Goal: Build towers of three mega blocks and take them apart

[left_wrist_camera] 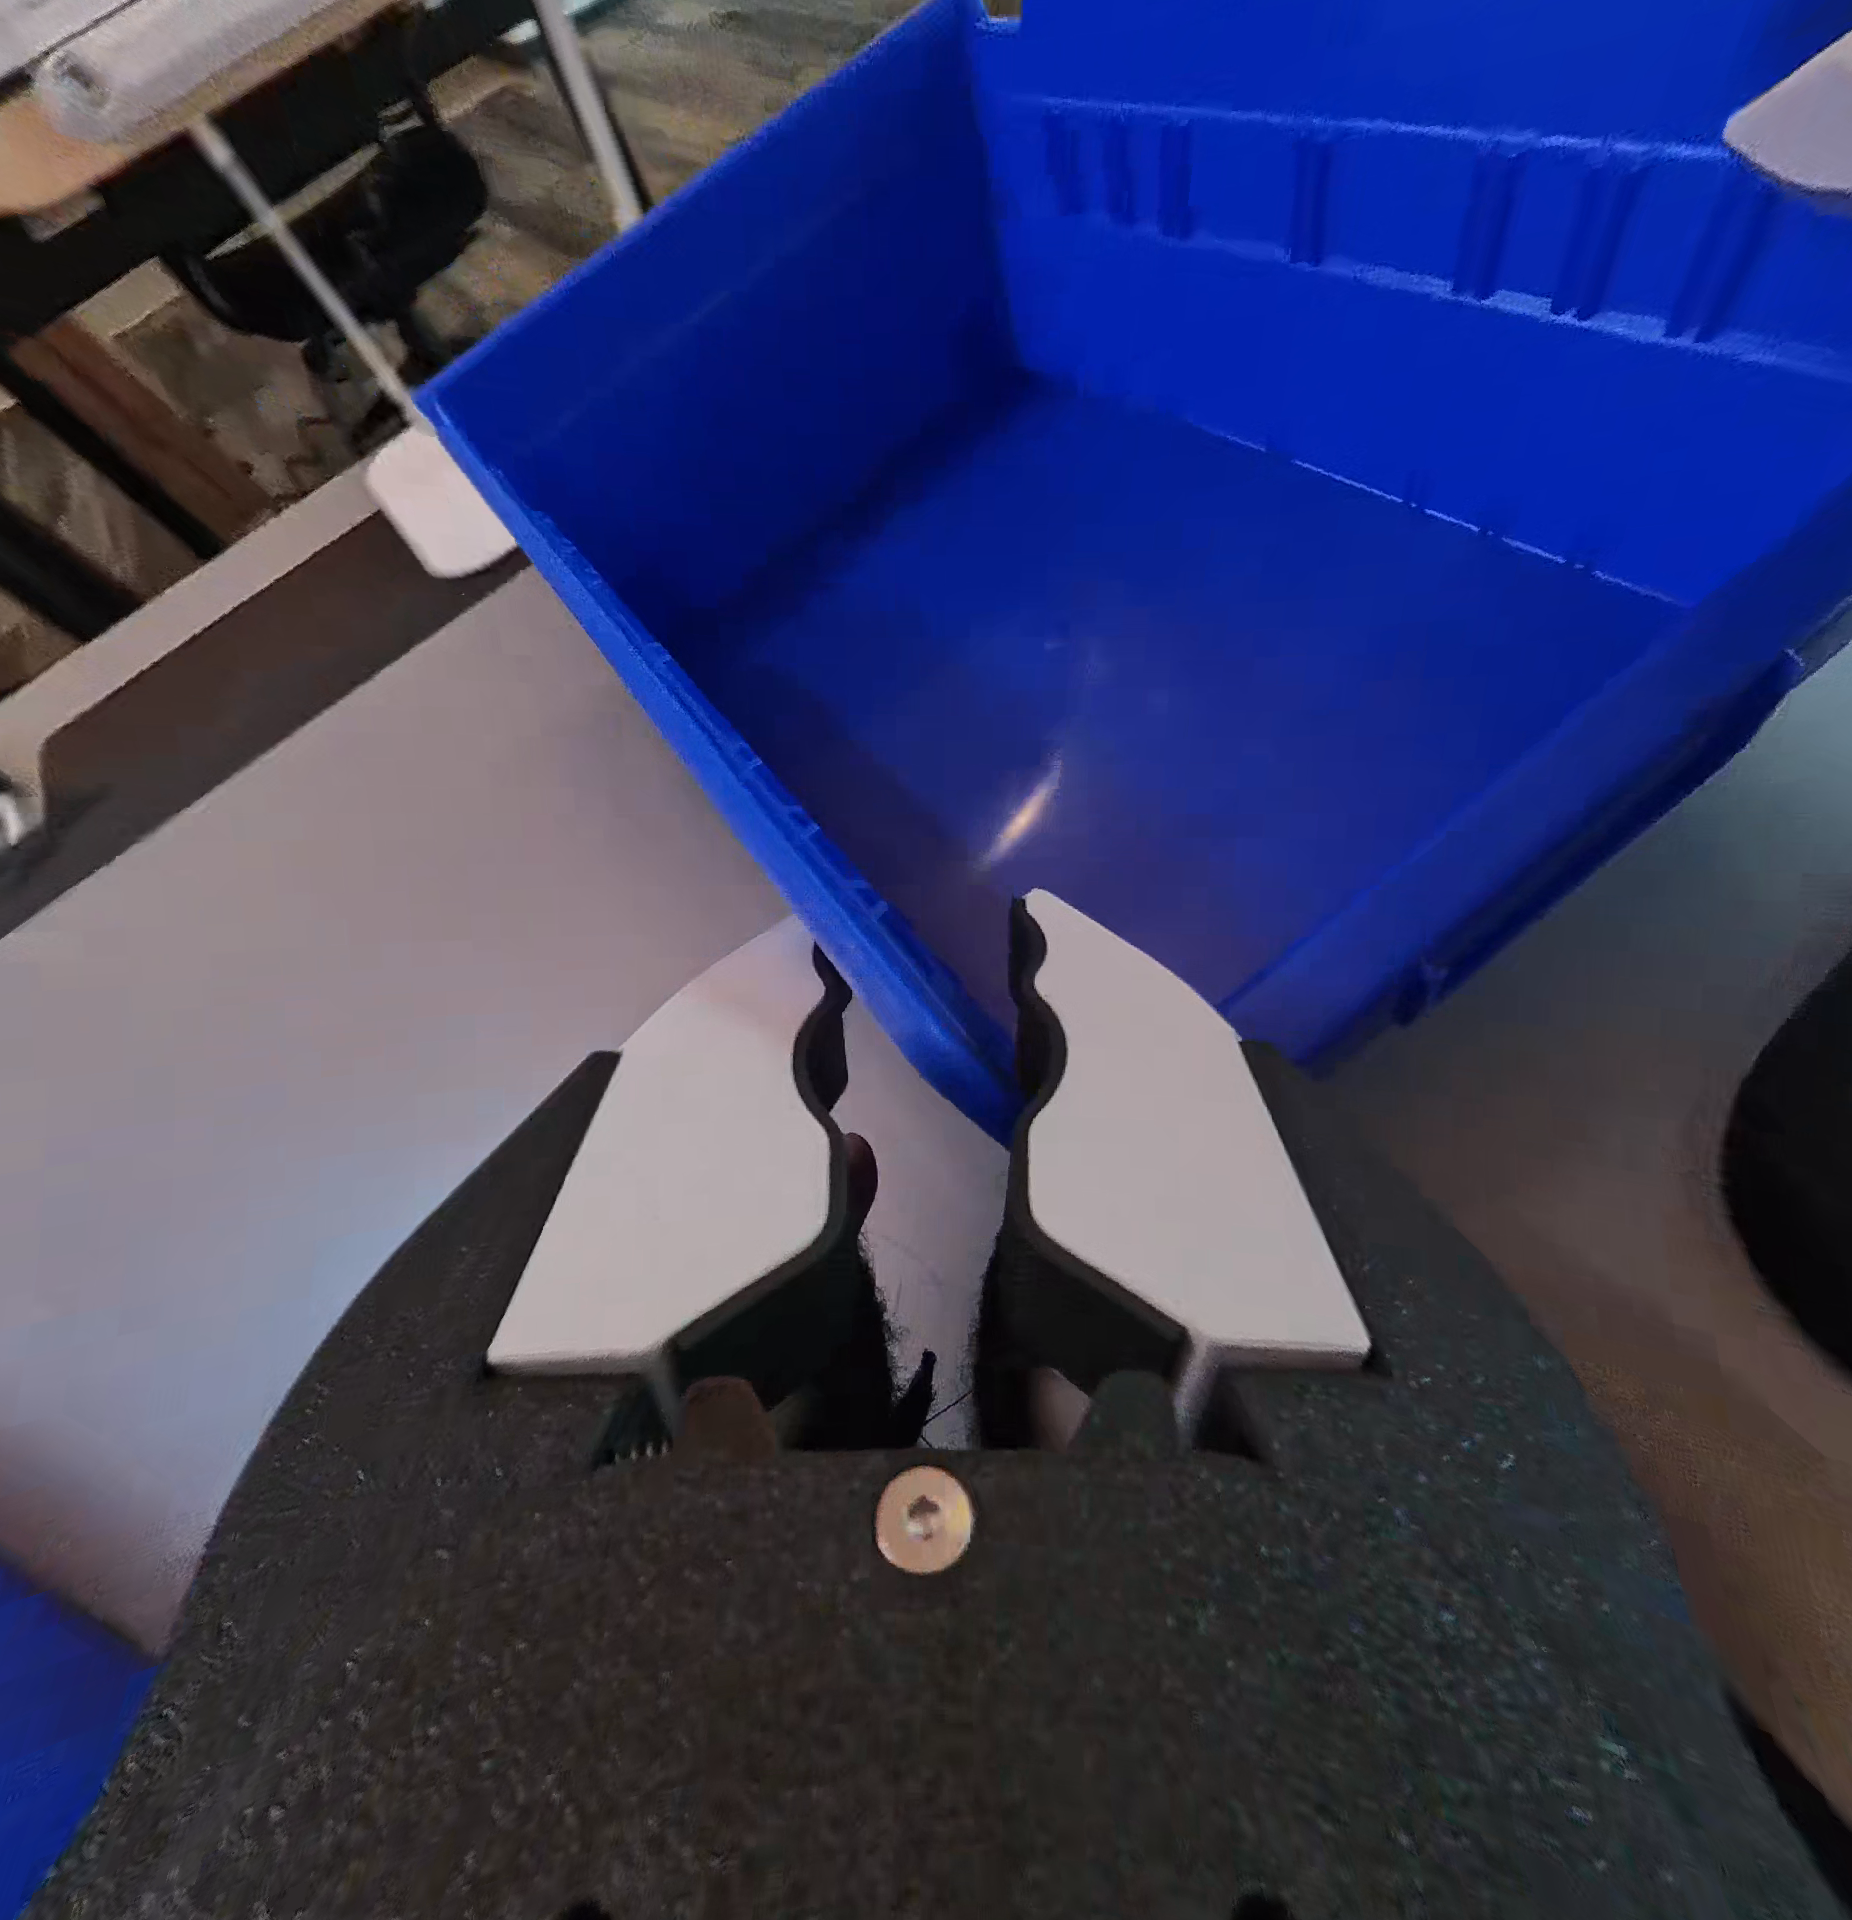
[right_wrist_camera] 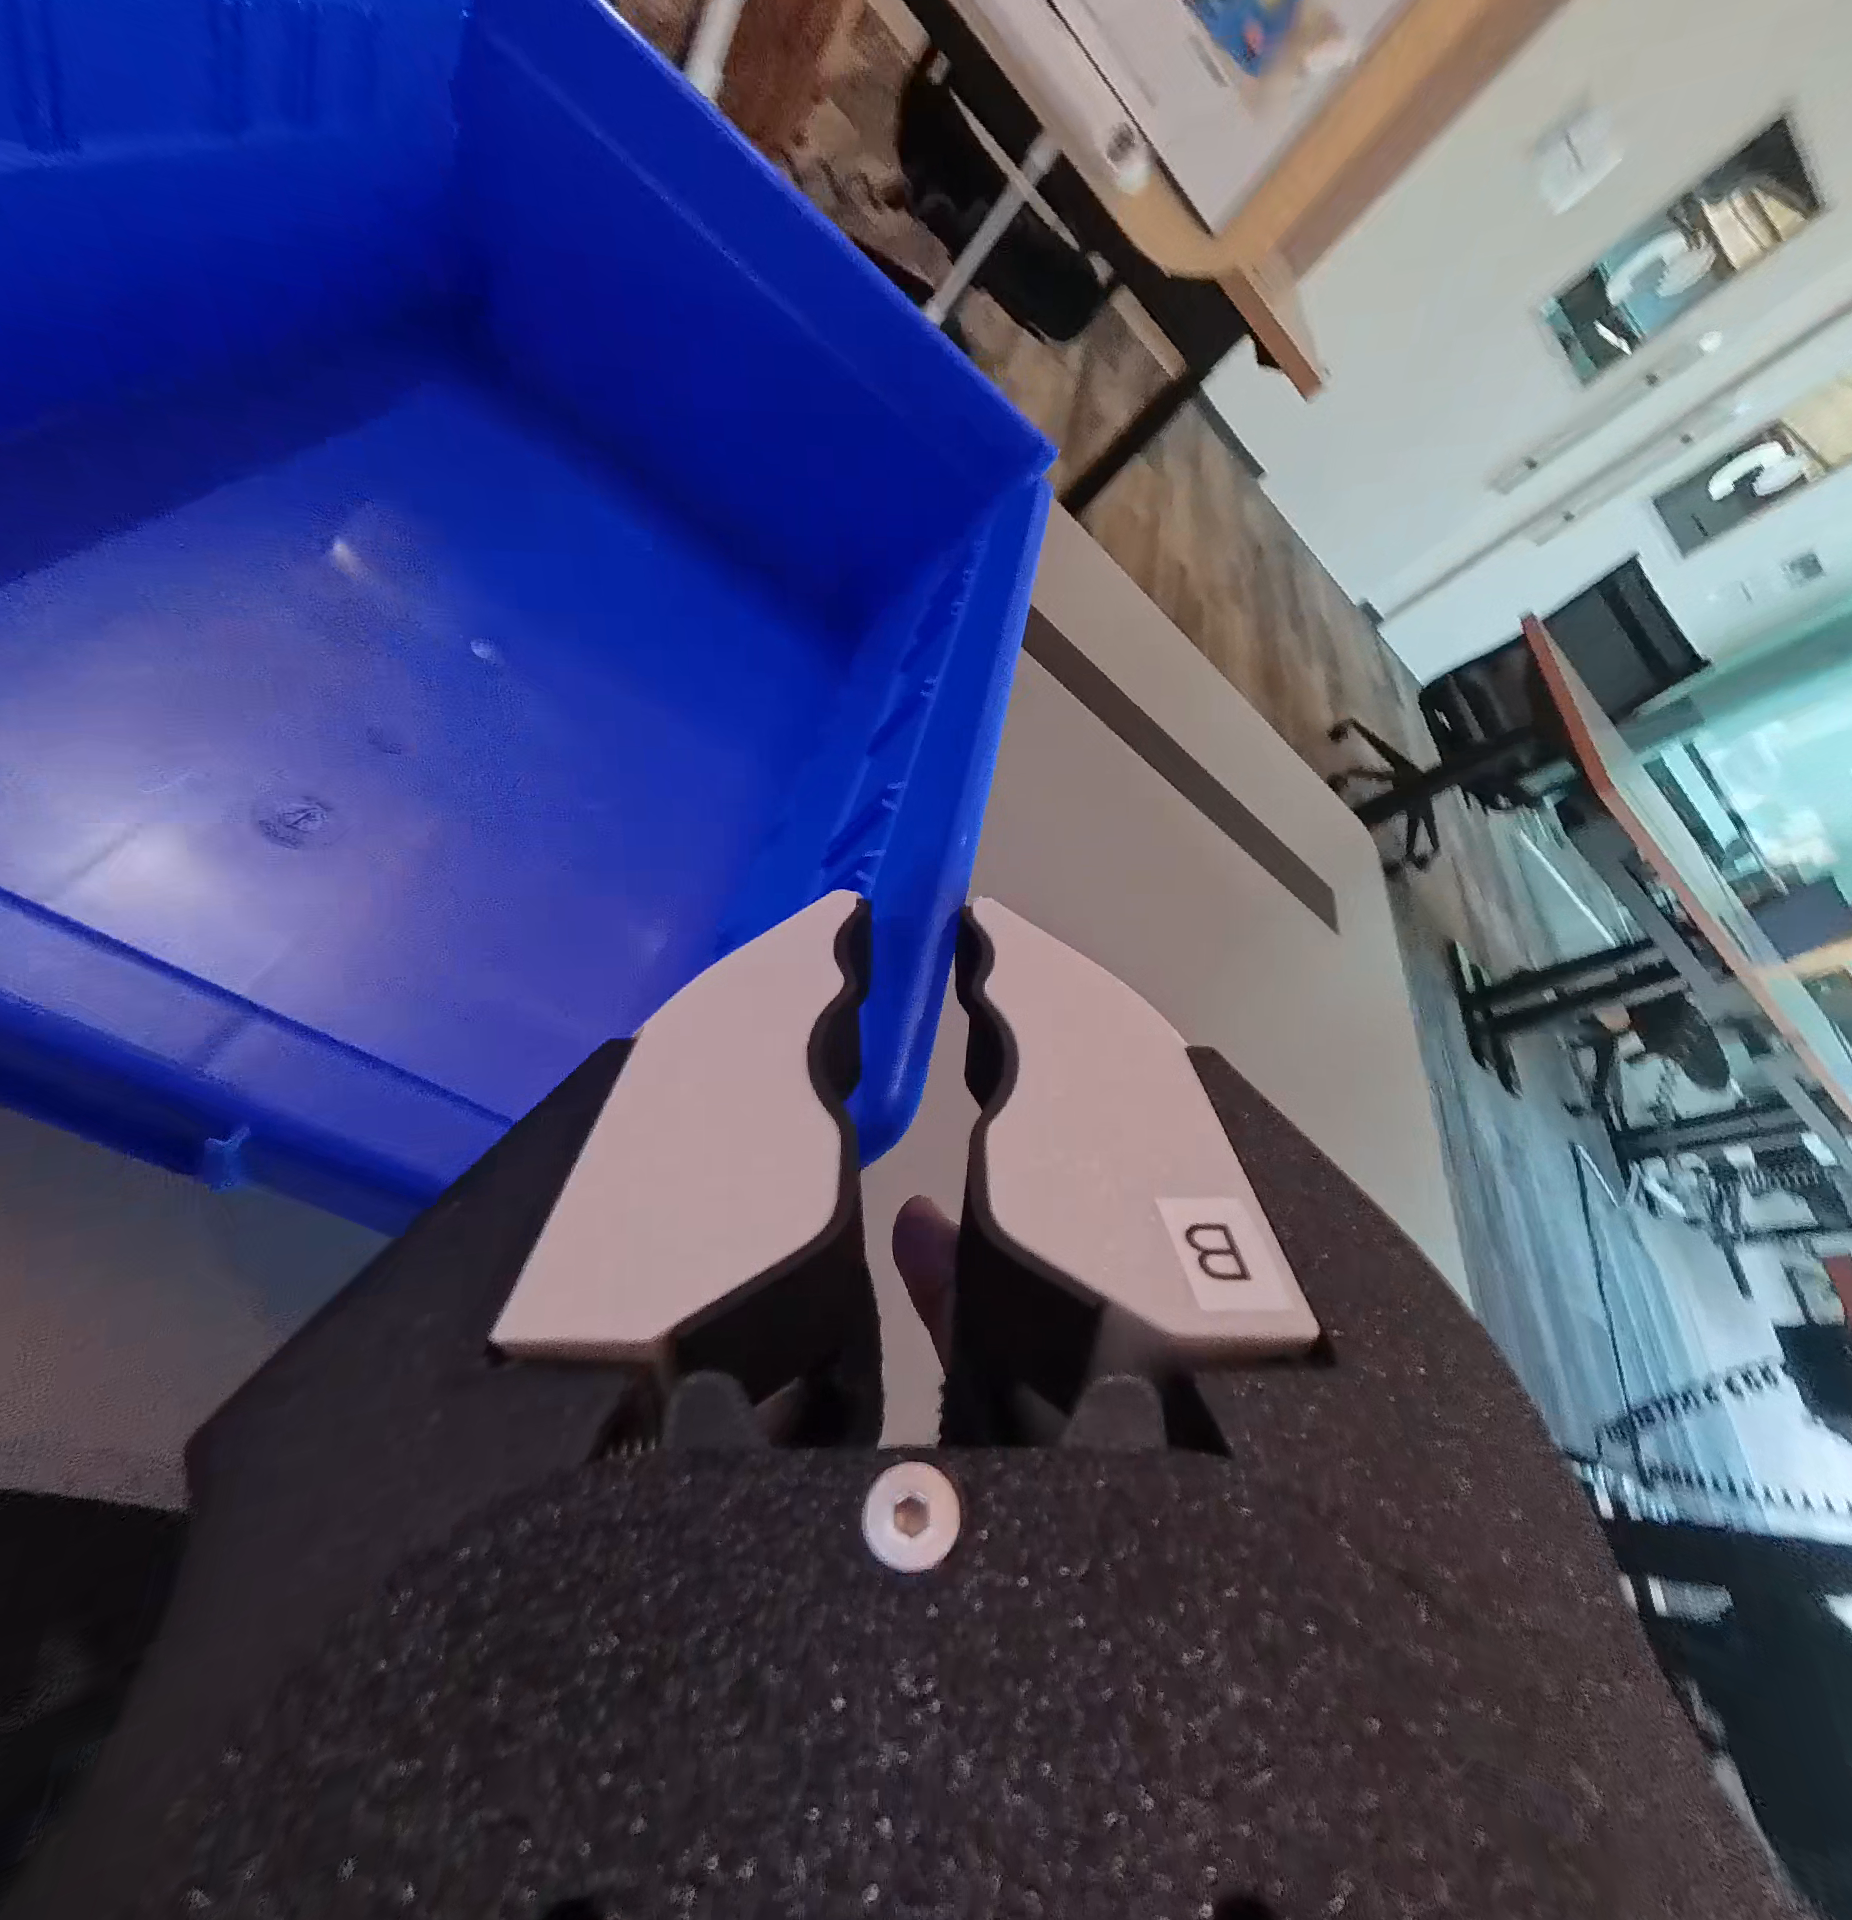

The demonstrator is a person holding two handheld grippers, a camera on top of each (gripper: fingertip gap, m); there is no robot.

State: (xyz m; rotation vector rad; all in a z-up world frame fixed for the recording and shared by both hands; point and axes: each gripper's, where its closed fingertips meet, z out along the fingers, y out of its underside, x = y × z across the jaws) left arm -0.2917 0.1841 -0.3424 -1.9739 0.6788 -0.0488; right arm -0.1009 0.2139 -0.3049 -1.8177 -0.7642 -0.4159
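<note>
a blue plastic bin (left_wrist_camera: 1161, 582) is gripped at its two near corners. the left tool (left_wrist_camera: 917, 971) is narrowed around the left side wall, and the right tool (right_wrist_camera: 914, 951) around the right wall, so the bin appears held from both sides, tilted and seemingly raised off the white table (left_wrist_camera: 330, 935), probably for carrying or tipping. its floor is bare. no mega blocks are seen; their place cannot be told.

One blue bin (left_wrist_camera: 1161, 644), seen in both wrist views (right_wrist_camera: 382, 623). Two grippers, the left gripper (left_wrist_camera: 917, 951) and the right gripper (right_wrist_camera: 911, 920). One white table (left_wrist_camera: 330, 935).
</note>
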